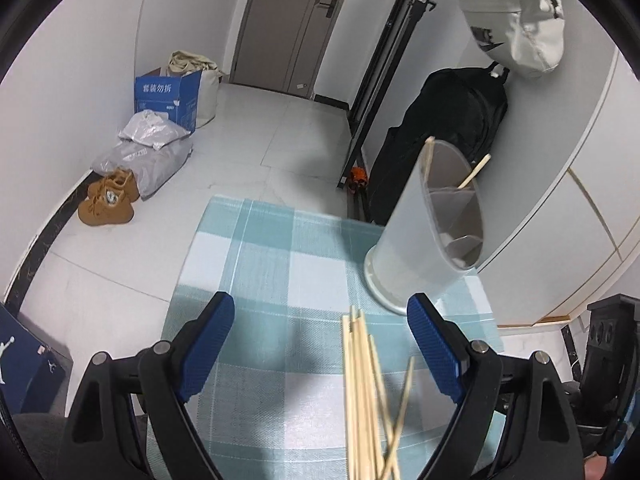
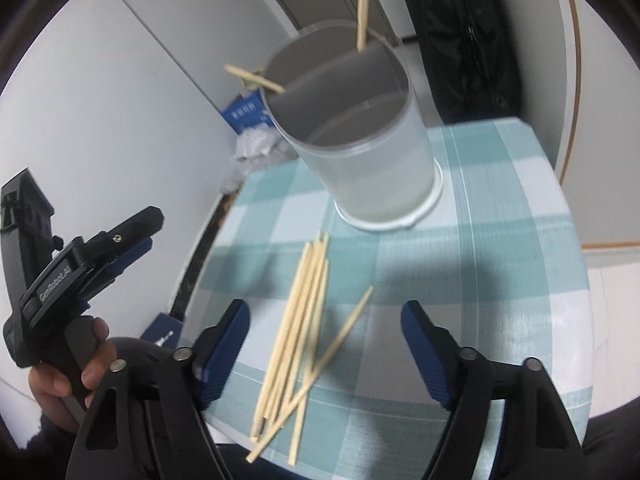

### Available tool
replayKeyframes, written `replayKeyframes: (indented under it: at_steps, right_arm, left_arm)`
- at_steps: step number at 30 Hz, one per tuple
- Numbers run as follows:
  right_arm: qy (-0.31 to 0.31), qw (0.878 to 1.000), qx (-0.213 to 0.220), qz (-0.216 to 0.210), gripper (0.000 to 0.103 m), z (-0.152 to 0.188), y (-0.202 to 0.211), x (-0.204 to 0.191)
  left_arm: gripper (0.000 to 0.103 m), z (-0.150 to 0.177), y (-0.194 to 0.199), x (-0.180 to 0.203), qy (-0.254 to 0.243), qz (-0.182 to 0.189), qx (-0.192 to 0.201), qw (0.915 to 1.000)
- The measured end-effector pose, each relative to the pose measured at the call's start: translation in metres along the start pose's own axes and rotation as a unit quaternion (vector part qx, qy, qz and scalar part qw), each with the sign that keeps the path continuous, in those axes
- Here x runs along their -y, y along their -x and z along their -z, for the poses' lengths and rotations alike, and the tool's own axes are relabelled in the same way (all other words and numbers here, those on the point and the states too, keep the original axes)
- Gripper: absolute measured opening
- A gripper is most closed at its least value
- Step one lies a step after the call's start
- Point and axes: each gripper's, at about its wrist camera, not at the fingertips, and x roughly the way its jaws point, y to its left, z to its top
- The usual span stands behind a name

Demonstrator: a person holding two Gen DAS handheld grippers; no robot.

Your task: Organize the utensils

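Note:
A bundle of loose wooden chopsticks (image 1: pixel 362 380) (image 2: pixel 300 332) lies on the teal-and-white checked tablecloth (image 1: pixel 280 264) (image 2: pixel 500 240). Behind it stands a frosted grey utensil holder (image 1: pixel 424 232) (image 2: pixel 360 140) with inner dividers; a few chopsticks (image 1: pixel 474 172) (image 2: pixel 362 20) lean out of it. My left gripper (image 1: pixel 320 304) is open above the cloth, the bundle near its right finger. My right gripper (image 2: pixel 326 308) is open over the bundle, pads clear of the sticks. The left gripper (image 2: pixel 148 232) also shows at the left of the right wrist view, held by a hand (image 2: pixel 80 364).
The table is small, with its edges close on all sides. On the floor beyond are brown shoes (image 1: pixel 108 200), grey parcel bags (image 1: pixel 152 152) and a blue box (image 1: pixel 168 96). A black bag (image 1: pixel 440 132) leans by the white cabinet (image 1: pixel 560 184).

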Motion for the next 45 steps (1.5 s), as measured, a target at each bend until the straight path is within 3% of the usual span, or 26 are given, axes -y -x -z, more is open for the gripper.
replayKeyframes:
  at_steps: [6, 17, 22, 28, 32, 39, 45]
  right_arm:
    - [-0.012, 0.998, -0.06, 0.028, 0.049, 0.0, -0.031, 0.006]
    - [-0.038, 0.987, -0.136, 0.069, 0.031, -0.013, -0.074, 0.005]
    - [0.019, 0.981, -0.135, 0.134, 0.029, -0.012, -0.084, -0.019]
    - [0.072, 0.969, -0.123, 0.202, 0.012, -0.002, -0.089, -0.038]
    - [0.061, 0.973, -0.112, 0.194, 0.004, -0.001, -0.09, -0.038]
    - [0.013, 0.983, -0.094, 0.155, 0.003, -0.015, -0.085, -0.018]
    - [-0.03, 0.993, -0.053, 0.098, 0.003, -0.024, -0.06, -0.002]
  left_arm:
    - [0.085, 0.005, -0.008, -0.016, 0.007, -0.008, -0.007, 0.9999]
    - [0.085, -0.003, -0.015, -0.04, 0.052, -0.013, -0.015, 0.9984]
    - [0.085, -0.005, -0.01, -0.04, 0.038, -0.043, 0.006, 0.9984]
    - [0.085, -0.007, -0.013, -0.044, 0.032, -0.049, 0.003, 0.9983]
    - [0.085, -0.008, -0.015, -0.048, 0.038, -0.055, 0.002, 0.9977]
    - [0.085, -0.005, -0.023, -0.047, 0.034, -0.052, -0.018, 0.9979]
    - [0.085, 0.003, -0.043, -0.036, 0.019, -0.016, -0.076, 0.9968]
